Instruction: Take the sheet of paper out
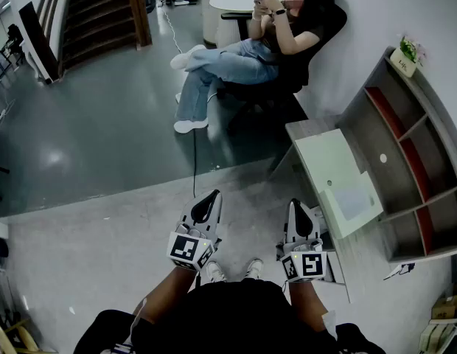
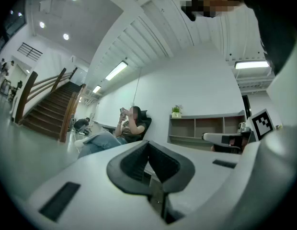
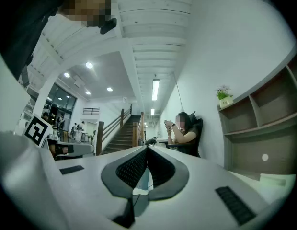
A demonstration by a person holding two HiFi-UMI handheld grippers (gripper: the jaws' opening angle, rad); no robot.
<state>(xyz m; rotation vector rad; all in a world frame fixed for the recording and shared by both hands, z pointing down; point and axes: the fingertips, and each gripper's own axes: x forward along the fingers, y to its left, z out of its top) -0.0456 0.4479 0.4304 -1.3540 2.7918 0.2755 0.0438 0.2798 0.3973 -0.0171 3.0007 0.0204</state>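
Closest in the head view, at 6 o'clock, the left hand-held gripper and the right hand-held gripper point up-frame side by side over the pale floor. Both have their jaws pressed together with nothing in them. At 3 o'clock of the right one stands the white desk. What looks like the sheet of paper lies flat on the desk's near end, apart from both grippers. Beyond the desk, at 3 o'clock of the frame, a grey shelf unit has open compartments with red inner walls, and a small white disc shows in one. A potted plant stands on its top at 1 o'clock, and a seated person is at 12 o'clock.

Left gripper view: the jaws meet tip to tip, empty, with the shelf unit at 3 o'clock.

Right gripper view: the jaws are closed and empty, and the shelf unit fills 3 o'clock.
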